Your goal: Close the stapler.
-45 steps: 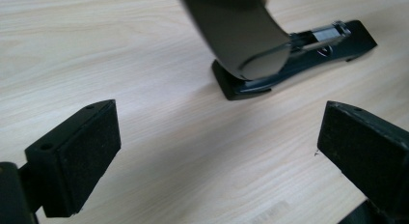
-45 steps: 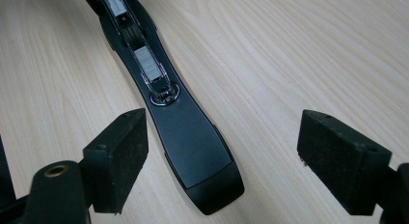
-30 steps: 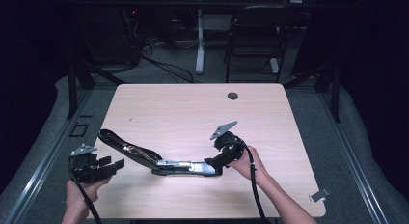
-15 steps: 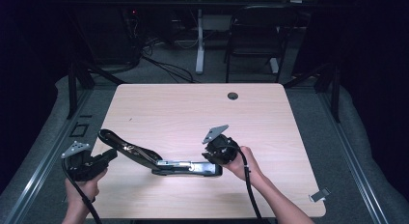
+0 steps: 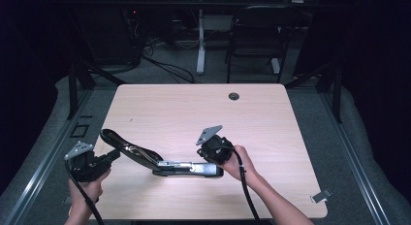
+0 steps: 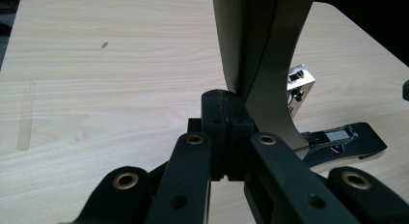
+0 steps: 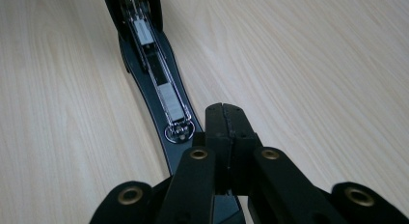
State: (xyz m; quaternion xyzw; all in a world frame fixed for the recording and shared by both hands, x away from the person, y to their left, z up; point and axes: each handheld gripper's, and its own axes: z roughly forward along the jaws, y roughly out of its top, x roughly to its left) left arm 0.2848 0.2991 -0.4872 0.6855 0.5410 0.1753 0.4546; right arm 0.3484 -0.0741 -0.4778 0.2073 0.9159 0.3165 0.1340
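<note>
High view: a long black metal stapler, swung open, is lying on the pale wooden worktop between two claws.
Both claws have just been closing: the left claw, pressed together and empty, is sitting beside the raised arm; the right claw, likewise empty, is hovering over the base's end.

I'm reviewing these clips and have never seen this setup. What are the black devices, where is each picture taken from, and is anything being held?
A person holds a hand-operated two-jaw gripper in each hand. The high view looks down on a wooden table; the left gripper shows at its left, the right gripper nearer the middle. The other two pictures come from cameras riding on each gripper, looking along its black jaws. An opened stapler lies on the table, its top arm raised. Both grippers' jaws have just closed and press together with nothing between them, beside the stapler.
</note>
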